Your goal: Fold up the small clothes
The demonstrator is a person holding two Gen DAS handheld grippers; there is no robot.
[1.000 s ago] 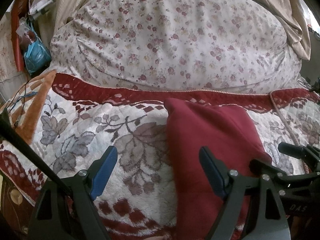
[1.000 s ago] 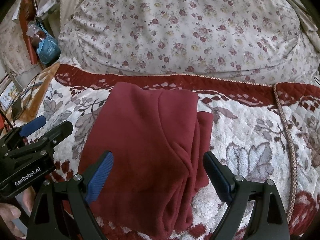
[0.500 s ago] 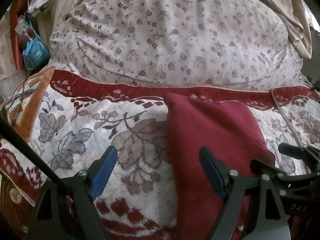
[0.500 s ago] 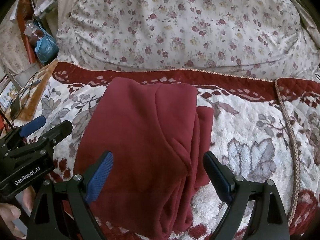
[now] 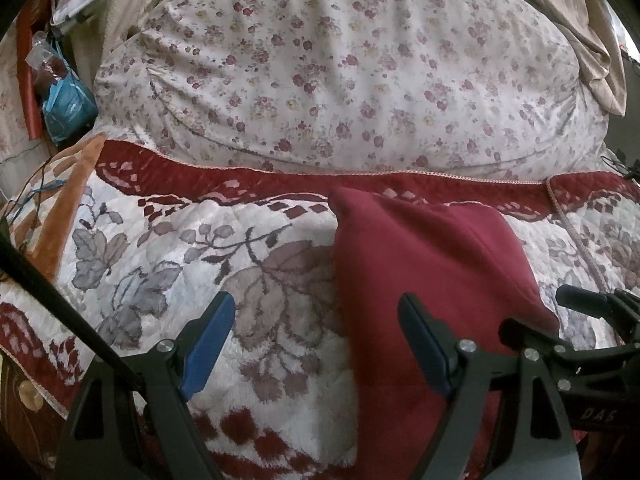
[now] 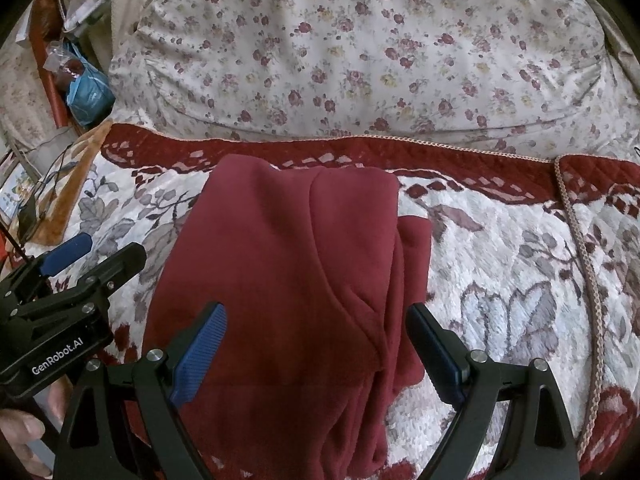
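Observation:
A dark red fleece garment (image 6: 288,272) lies folded into a rough rectangle on the flowered blanket (image 6: 512,272); a second layer sticks out along its right side. In the left wrist view the same garment (image 5: 420,264) fills the lower right. My left gripper (image 5: 316,340) is open and hovers over the blanket at the garment's left edge, with nothing between its blue pads. My right gripper (image 6: 316,344) is open above the garment's near half, pads clear of the cloth. Each gripper shows at the edge of the other's view.
A big floral pillow or duvet (image 5: 352,72) bulges across the back of the bed. At far left are a blue plastic bag (image 5: 68,100), cables (image 5: 36,196) and clutter. A braided cord (image 6: 580,248) runs down the blanket on the right. A hand (image 6: 24,436) shows at lower left.
Both views have shifted slightly, so the garment and blanket sit a little lower and nearer. Both grippers stay open; the garment has not moved.

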